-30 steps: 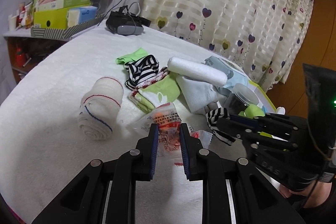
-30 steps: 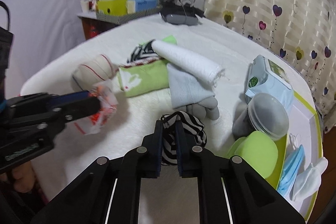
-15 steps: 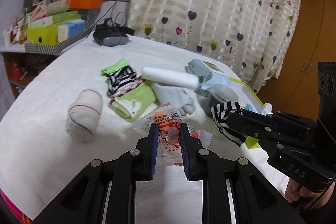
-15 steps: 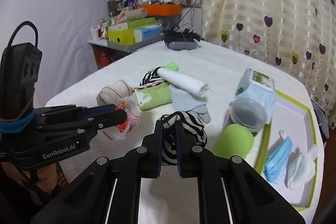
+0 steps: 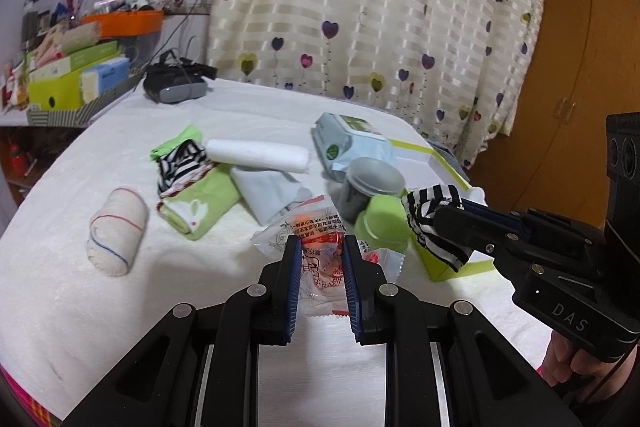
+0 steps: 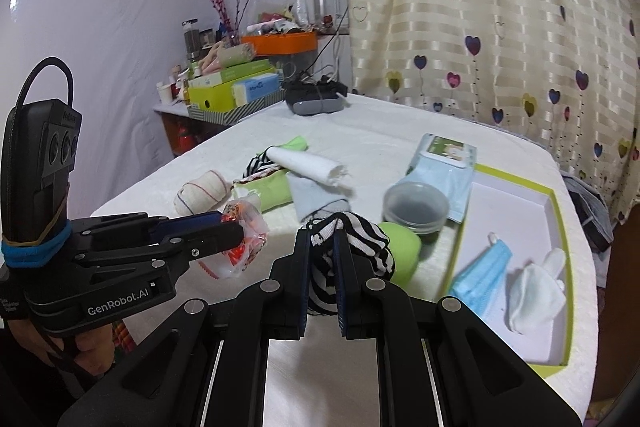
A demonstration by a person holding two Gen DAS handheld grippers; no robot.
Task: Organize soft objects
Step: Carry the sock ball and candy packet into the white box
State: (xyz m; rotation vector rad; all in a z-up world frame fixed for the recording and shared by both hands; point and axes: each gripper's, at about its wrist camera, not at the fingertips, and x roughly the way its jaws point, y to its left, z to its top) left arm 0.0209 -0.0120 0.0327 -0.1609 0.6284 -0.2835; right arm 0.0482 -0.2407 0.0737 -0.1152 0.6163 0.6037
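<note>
My left gripper (image 5: pixel 320 247) is shut on a clear plastic packet with red print (image 5: pixel 318 259), held above the white bed; the same packet (image 6: pixel 244 227) shows at its tip in the right wrist view. My right gripper (image 6: pixel 322 239) is shut on a black-and-white striped sock (image 6: pixel 360 251), seen from the left as a striped sock (image 5: pixel 434 215) hanging from its fingers. On the bed lie a rolled bandage (image 5: pixel 116 231), a green sock (image 5: pixel 200 207), a white towel roll (image 5: pixel 256 155) and a grey sock (image 5: pixel 268 191).
A green-rimmed white tray (image 6: pixel 556 203) at the right holds a blue face mask (image 6: pixel 482 275) and a white cloth (image 6: pixel 536 295). A wipes pack (image 5: pixel 352 143), a lidded jar (image 5: pixel 372 179) and a green cup (image 5: pixel 382 223) stand beside it. Cluttered shelf (image 5: pixel 72 79) far left; curtain behind.
Both grippers have lifted and drawn back from the pile with their items still held; the bed's objects now look smaller and farther away.
</note>
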